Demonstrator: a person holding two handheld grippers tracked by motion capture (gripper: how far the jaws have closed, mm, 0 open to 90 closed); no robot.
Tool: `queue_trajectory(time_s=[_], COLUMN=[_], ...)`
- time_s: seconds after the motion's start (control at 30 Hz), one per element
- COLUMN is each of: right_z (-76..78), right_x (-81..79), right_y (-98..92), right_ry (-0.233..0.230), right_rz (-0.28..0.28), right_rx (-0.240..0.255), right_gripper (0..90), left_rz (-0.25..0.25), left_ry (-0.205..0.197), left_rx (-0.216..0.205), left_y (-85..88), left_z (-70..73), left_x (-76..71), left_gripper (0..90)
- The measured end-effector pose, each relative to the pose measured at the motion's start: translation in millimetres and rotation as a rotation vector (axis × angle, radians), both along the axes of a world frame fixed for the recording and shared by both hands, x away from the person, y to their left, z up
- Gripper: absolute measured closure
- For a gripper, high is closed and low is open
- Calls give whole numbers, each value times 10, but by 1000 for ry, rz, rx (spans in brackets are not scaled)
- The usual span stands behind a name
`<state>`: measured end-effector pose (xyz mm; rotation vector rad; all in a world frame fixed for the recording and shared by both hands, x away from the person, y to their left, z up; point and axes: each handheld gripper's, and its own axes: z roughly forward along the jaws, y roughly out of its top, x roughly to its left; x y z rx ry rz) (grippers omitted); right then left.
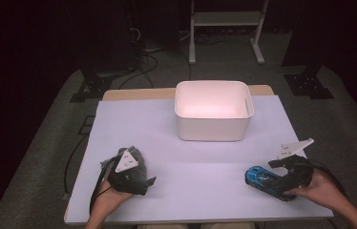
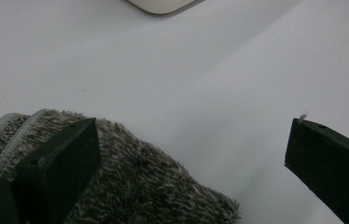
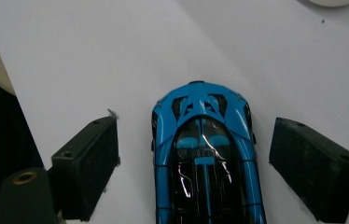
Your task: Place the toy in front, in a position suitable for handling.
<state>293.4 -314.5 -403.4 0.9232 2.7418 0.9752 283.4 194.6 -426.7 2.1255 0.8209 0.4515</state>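
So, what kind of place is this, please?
Probably a lab or recording room, not a home: dark curtains around, cables on grey carpet, a white frame behind, and a table covered with plain white sheet holding a bin.

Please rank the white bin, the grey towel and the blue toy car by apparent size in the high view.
1. white bin
2. grey towel (partly hidden by the left tool)
3. blue toy car, roughly the towel's size, so the last two are uncertain.

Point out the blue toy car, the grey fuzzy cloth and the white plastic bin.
blue toy car [image 3: 205, 154], right gripper view, on its roof.
grey fuzzy cloth [image 2: 154, 182], left gripper view, on its pile.
white plastic bin [image 1: 213, 129], high view, on its front wall.
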Motion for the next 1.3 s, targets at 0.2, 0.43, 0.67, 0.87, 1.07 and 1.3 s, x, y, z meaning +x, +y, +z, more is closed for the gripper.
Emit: queue_trajectory(time_s=[0.2,0.43,0.67,0.87,1.07,1.3], right_z=[-92,-173,-225,-258,-291,-331], right_x=[-1,-8,-22,-24,-17,-22], right_y=[-51,-63,-60,-61,-51,-34], right_ry=[20,31,40,44,47,48], right_rz=[-11,-12,-9,-6,1,7], right_rx=[-24,-69,-109,-127,-149,-177], right_gripper=[146,146,146,146,146,146], left_rz=[-4,-5,-5,-8,-6,-1], left_ry=[2,4,2,9,9,9], left_rx=[0,0,-2,1,1,-6], left_y=[-10,-1,-1,-1,6,28], left_z=[-3,1,3,2,5,11], left_x=[-1,0,-1,0,1,4], left_gripper=[28,28,28,28,28,28])
